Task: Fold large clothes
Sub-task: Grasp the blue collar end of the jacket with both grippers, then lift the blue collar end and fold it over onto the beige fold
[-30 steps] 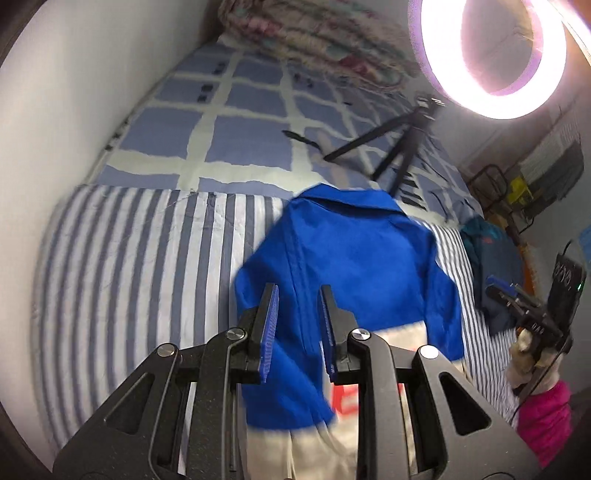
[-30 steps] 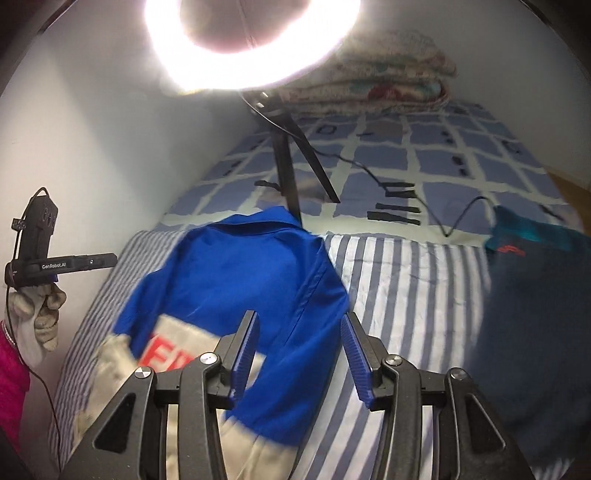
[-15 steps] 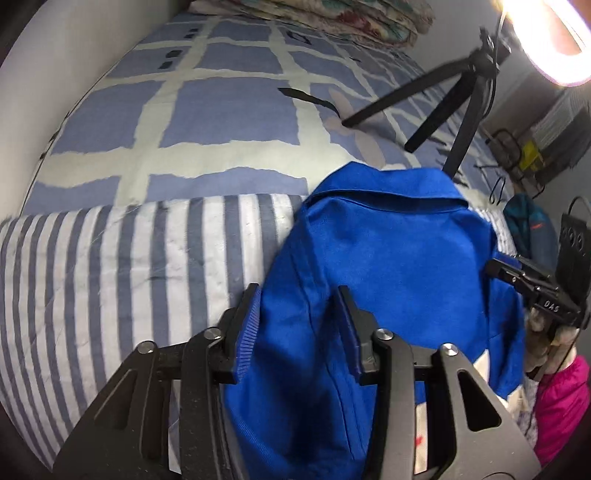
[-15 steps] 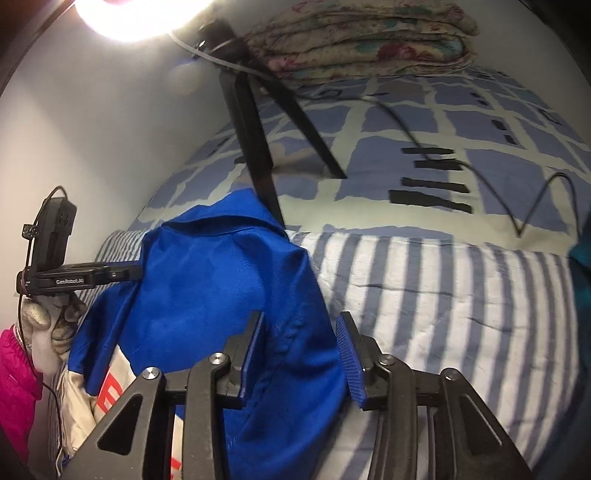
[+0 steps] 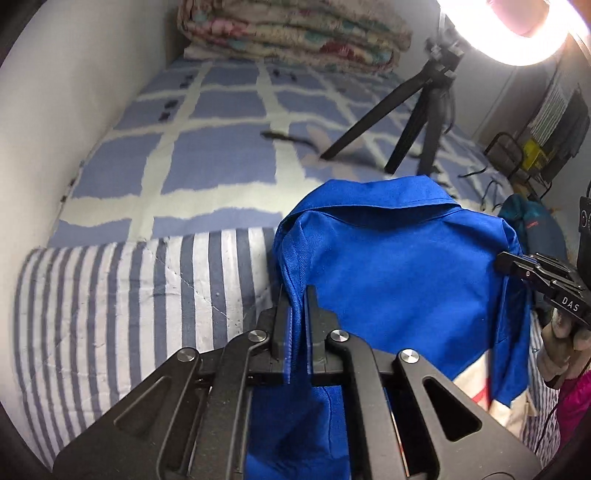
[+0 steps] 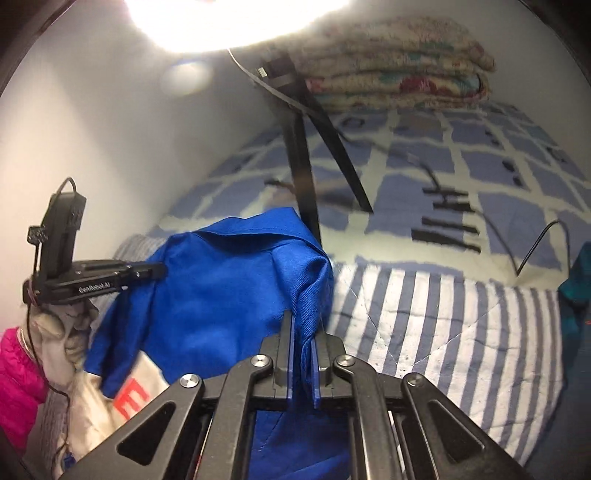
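A large blue jacket (image 5: pixel 399 273) with a collar and a white lower part with red letters is held up over the striped quilt (image 5: pixel 129 295). My left gripper (image 5: pixel 297 314) is shut on the jacket's left shoulder edge. My right gripper (image 6: pixel 303 336) is shut on the jacket's other shoulder (image 6: pixel 229 295). The right gripper also shows at the right edge of the left wrist view (image 5: pixel 517 266), and the left gripper shows at the left of the right wrist view (image 6: pixel 147 271). The jacket's lower part hangs below, partly hidden.
A black tripod (image 5: pixel 417 125) with a bright ring light (image 5: pixel 517 33) stands on the checked blue sheet (image 5: pixel 221 158) behind the jacket. Folded blankets (image 5: pixel 291 33) lie at the far end. A dark teal garment (image 6: pixel 576 288) lies at the right. White wall on the left.
Both grippers closed on the jacket's shoulders, having been open around the fabric. The jacket has been lifted, and its collar now stands higher and nearer to the tripod.
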Tool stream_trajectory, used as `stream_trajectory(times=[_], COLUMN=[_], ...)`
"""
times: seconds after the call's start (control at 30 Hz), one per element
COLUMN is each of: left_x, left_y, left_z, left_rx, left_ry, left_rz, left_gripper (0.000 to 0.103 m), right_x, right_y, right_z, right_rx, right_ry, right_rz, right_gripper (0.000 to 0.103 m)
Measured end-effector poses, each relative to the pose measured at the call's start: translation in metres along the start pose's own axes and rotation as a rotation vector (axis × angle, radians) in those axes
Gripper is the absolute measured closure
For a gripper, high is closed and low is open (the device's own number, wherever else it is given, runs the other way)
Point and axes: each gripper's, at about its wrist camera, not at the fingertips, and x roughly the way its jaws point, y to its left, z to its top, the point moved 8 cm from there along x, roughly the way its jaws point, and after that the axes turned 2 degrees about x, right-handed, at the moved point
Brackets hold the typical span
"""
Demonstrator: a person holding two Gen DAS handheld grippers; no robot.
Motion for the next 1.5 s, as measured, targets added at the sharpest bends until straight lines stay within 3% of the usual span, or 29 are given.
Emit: stream_trajectory(times=[0.2, 0.43, 0.6, 0.9, 1.03, 1.2, 1.4, 1.5], left_x=[-0.058, -0.154, -0.212, -0.278, -0.292, -0.286, -0.259, -0.253], left_y=[-0.016, -0.041, -0.065, -0.086, -0.091, -0.095, -0.095, -0.092], left_z=[-0.001, -0.031, -0.072, -0.171, -0.220, -0.287, -0.357, -0.385], left_rx=[0.012, 0.038, 0.052, 0.059, 0.073, 0.098, 0.206, 0.214], left_ry=[-0.071, -0.139, -0.171, -0.208, -0.203, -0.139, -0.032, 0.024], left_rz=[-0.029, -0.038, -0.063, -0.085, -0.076, -0.057, 0.043, 0.057], left_gripper=[0.101, 0.101, 0.101, 0.101, 0.101, 0.101, 0.100, 0.100], right_x=[-0.045, -0.126, -0.184, -0.254, -0.271, -0.270, -0.253, -0.247], right_y=[0.031, 0.080, 0.117, 0.177, 0.192, 0.206, 0.204, 0.199], right_z=[0.008, -0.005, -0.040, -0.140, -0.187, -0.253, -0.318, -0.341], right_rx=[-0.031, -0.057, -0.080, -0.158, -0.160, -0.178, -0.233, -0.252], right_ry=[-0.046, -0.103, -0.112, -0.080, -0.070, -0.028, 0.049, 0.092], right_rz=[0.003, 0.020, 0.034, 0.032, 0.032, 0.025, -0.050, -0.102], right_gripper=[0.099, 0.099, 0.100, 0.100, 0.100, 0.100, 0.099, 0.096])
